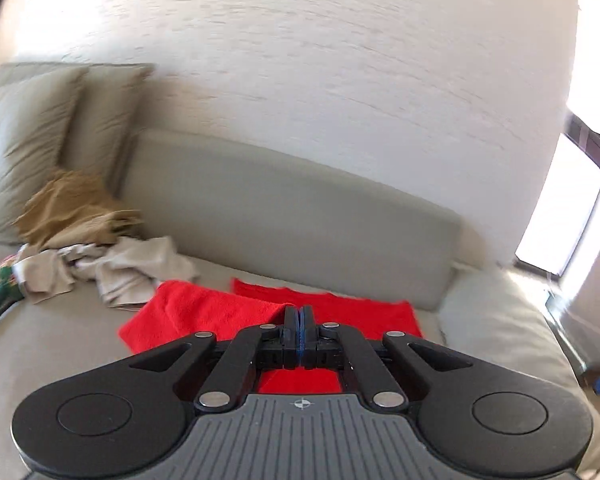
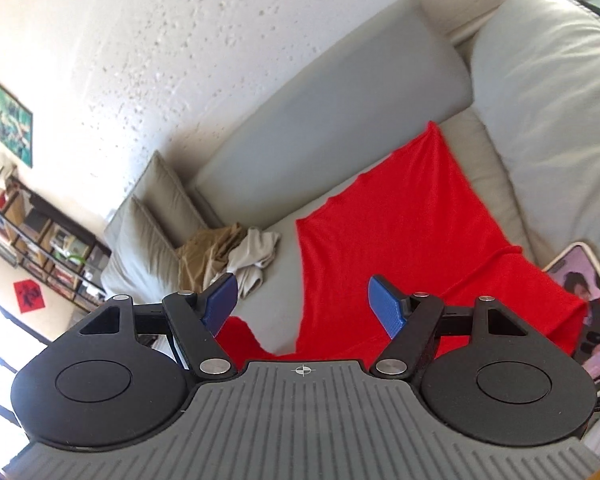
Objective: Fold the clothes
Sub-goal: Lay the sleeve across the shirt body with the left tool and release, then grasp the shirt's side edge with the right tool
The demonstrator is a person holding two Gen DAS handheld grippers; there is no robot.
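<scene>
right now the red cloth (image 2: 400, 248) lies spread on the seat of a pale grey sofa (image 2: 340, 92), one corner reaching up toward the back cushion. the left claw (image 1: 299, 322) has its two fingers pressed together, and a raised fold of the red cloth meets their tips; whether fabric is actually pinched between them cannot be told from the blurred left wrist view. the right claw (image 2: 300, 304) hangs above the near edge of the cloth with its blue pads (image 2: 386, 306) standing well apart and nothing between them. further along the seat a heap of tan and beige clothes (image 2: 224, 256) sits crumpled near two cushions (image 2: 148, 232). a phone (image 2: 588, 304) with a lit screen rests at the sofa's right side, just beside the cloth.
</scene>
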